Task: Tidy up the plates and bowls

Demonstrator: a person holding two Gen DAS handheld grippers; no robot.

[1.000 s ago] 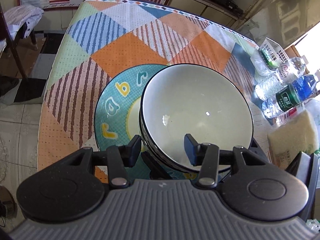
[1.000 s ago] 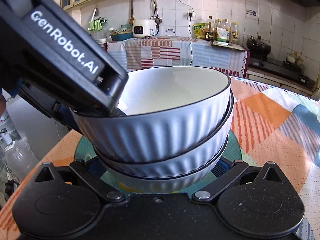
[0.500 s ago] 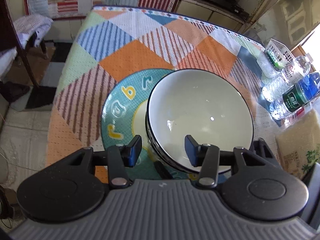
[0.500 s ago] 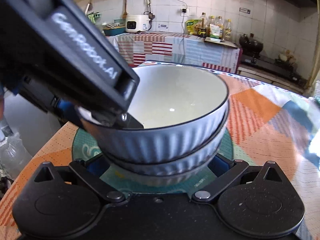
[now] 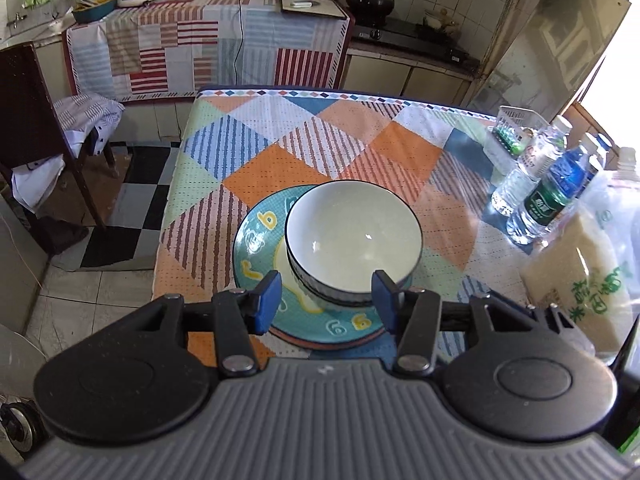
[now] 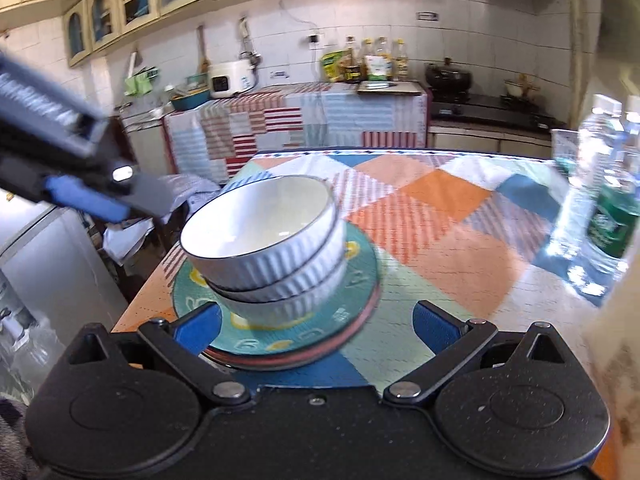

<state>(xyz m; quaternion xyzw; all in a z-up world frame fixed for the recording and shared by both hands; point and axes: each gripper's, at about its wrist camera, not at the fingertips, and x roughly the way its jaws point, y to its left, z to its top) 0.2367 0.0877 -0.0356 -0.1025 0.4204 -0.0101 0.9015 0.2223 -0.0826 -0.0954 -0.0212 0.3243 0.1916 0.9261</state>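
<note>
Your bowls (image 5: 354, 252) sit stacked on the plates (image 5: 256, 248) near the desk's near edge. Both jaws are released and empty; lift clear without nudging the stack.

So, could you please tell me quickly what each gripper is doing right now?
Left gripper: open, holding nothing, above the stacked white ribbed bowls.
Right gripper: open, empty.

Three white ribbed bowls (image 6: 276, 256) with dark rims sit nested upright on stacked teal lettered plates (image 5: 256, 236) at the tabletop's near-left edge.
</note>
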